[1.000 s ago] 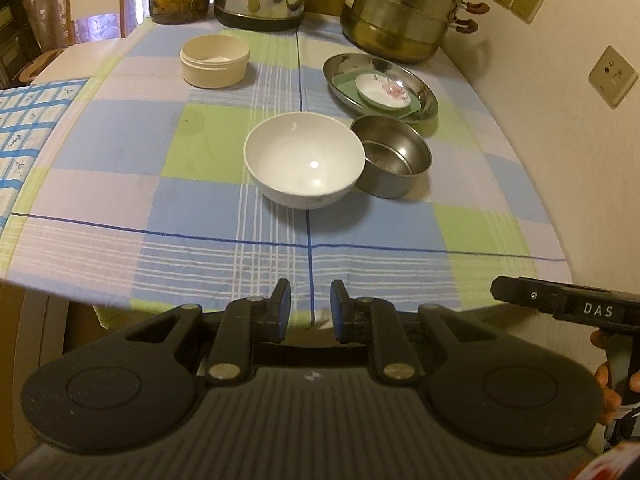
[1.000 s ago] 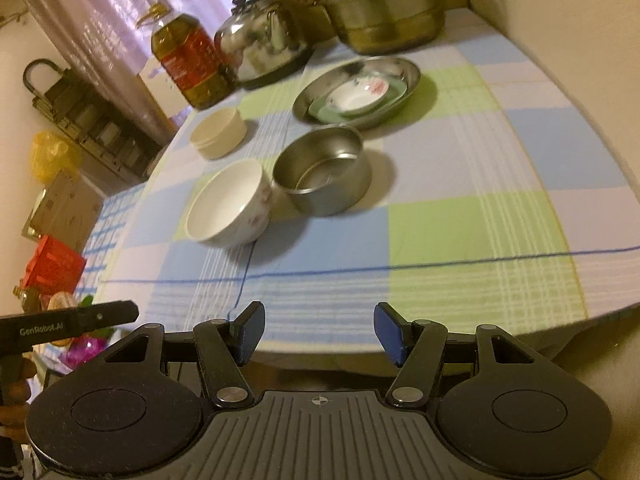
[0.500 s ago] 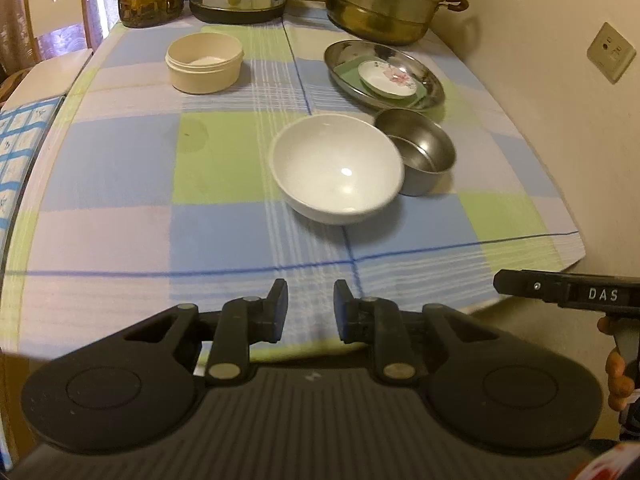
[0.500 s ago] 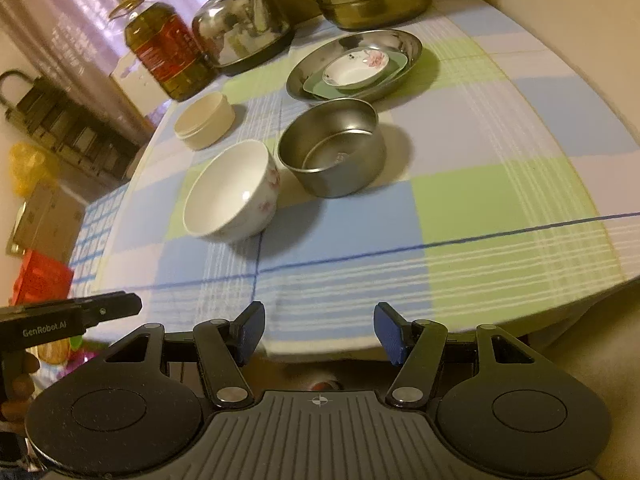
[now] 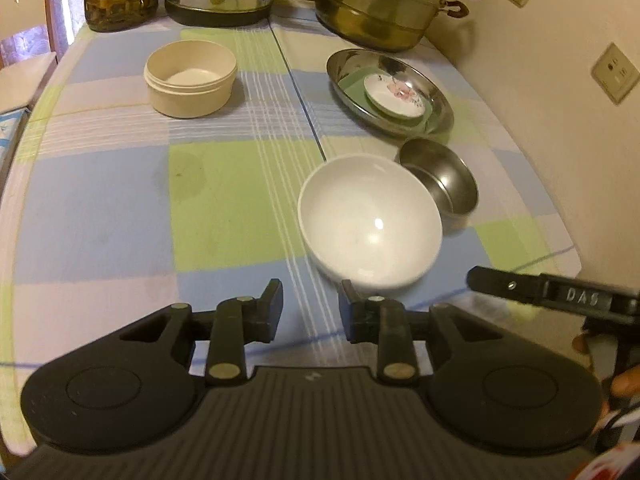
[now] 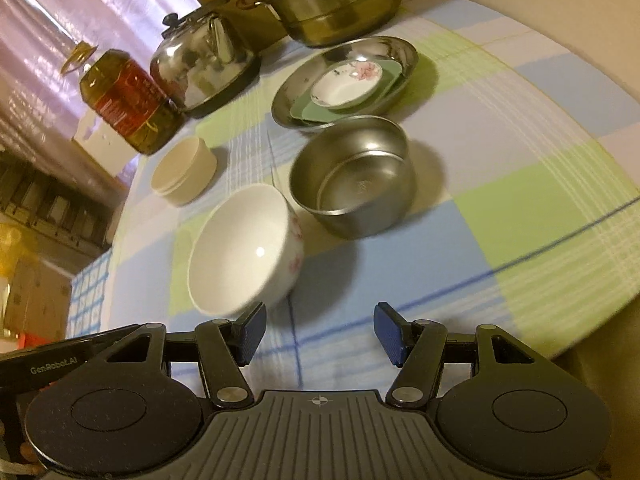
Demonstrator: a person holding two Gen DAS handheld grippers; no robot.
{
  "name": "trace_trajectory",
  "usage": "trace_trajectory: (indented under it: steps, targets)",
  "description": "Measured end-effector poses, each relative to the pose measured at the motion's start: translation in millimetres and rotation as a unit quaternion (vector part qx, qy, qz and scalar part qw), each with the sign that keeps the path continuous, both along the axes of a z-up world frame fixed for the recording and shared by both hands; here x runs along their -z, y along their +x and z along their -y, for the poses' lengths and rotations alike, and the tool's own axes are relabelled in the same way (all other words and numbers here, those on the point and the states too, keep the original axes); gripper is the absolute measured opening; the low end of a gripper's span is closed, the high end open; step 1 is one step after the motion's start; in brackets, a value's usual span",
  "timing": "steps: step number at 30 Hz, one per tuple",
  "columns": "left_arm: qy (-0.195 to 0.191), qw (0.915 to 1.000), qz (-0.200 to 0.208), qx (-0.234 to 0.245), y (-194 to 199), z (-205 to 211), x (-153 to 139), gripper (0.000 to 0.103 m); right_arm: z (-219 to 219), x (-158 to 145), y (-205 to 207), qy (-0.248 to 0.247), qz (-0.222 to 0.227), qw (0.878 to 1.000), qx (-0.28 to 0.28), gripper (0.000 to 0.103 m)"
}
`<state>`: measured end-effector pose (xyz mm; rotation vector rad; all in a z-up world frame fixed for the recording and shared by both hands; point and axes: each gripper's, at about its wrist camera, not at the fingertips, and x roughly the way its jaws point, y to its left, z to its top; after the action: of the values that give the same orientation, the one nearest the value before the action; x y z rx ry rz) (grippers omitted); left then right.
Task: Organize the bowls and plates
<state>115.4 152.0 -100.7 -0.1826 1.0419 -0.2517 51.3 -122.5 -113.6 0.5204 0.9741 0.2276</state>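
Observation:
A white bowl [image 5: 370,228] [image 6: 244,250] stands on the checked tablecloth, touching a steel bowl [image 5: 444,184] [image 6: 354,176] on its right. Behind them a steel plate [image 5: 390,92] [image 6: 400,54] holds a green dish [image 5: 352,84] [image 6: 304,110] and a small flowered saucer [image 5: 394,94] [image 6: 346,84]. A cream round tub [image 5: 190,76] [image 6: 184,170] stands at the left. My left gripper [image 5: 310,310] is open and empty just before the white bowl. My right gripper [image 6: 320,332] is open and empty, in front of both bowls.
A steel kettle [image 6: 204,58], an oil bottle [image 6: 126,100] and a stacked brass steamer pot [image 5: 384,0] stand along the table's far edge. A wall with sockets [image 5: 614,72] bounds the right side. The table's near edge [image 6: 580,336] lies under the grippers.
Both grippers have moved forward over the table toward the bowls. The left jaws have opened a little wider. Nothing on the table has moved.

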Motion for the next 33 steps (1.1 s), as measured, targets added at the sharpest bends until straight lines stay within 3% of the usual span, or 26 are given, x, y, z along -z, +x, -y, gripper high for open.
trace_trajectory:
  steps: [8, 11, 20, 33]
  targets:
    - [-0.029, 0.9994, -0.012, 0.012, 45.6, 3.1, 19.1, 0.028, -22.1, 10.8, 28.6, -0.001, 0.011, 1.0, 0.025, 0.059]
    - [-0.027, 0.9993, -0.018, 0.019, 57.9, 7.9, 26.2, 0.028, -28.3, 16.9, 38.6, -0.004, 0.003, 1.0, 0.024, 0.043]
    - [-0.021, 0.9983, -0.028, 0.047, 77.3, 14.4, 38.6, 0.024, -32.3, 31.5, 54.8, 0.014, -0.029, 0.999, 0.031, 0.022]
    - [0.008, 0.9979, -0.002, 0.064, 90.1, 5.3, 34.3, 0.023, -46.8, 41.0, 70.1, 0.036, -0.055, 0.997, 0.034, 0.021]
